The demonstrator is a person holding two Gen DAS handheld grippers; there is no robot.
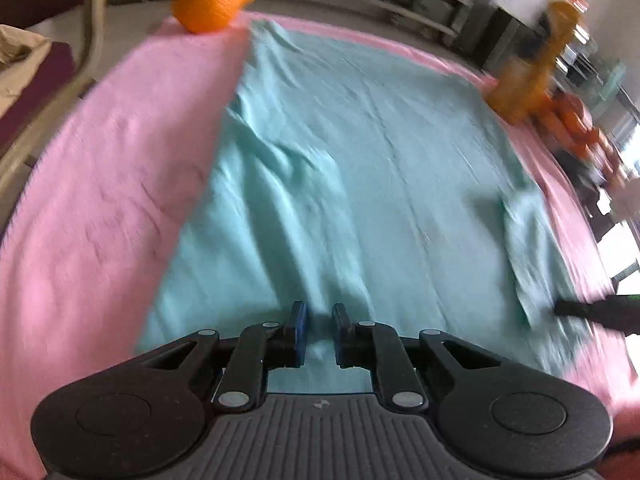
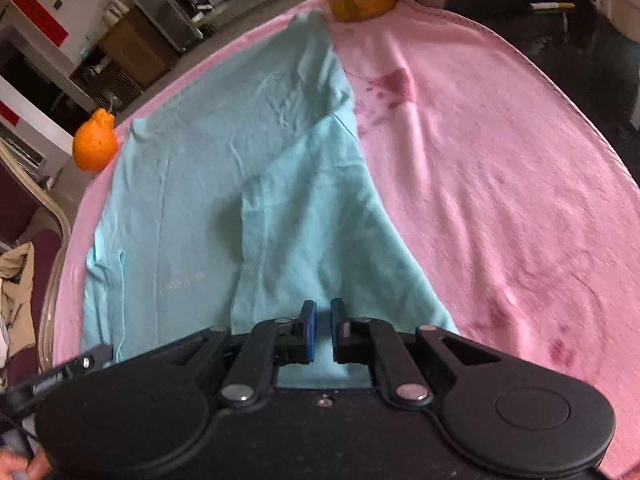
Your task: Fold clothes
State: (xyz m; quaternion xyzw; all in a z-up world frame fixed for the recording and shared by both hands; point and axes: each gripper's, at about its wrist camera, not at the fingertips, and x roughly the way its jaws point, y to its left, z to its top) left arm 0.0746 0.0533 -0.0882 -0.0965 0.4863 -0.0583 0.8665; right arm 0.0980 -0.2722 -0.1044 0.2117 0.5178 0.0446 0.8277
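Both grippers (image 1: pixel 320 334) (image 2: pixel 324 330) pinch teal shirt (image 2: pixel 208 184); only rt view shows blanket stains (image 2: pixel 394 86).

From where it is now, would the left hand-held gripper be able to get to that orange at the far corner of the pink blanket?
Probably yes. The left hand-held gripper is pinching the teal garment, but only flat pink blanket lies between it and the orange; it would likely have to let go first.
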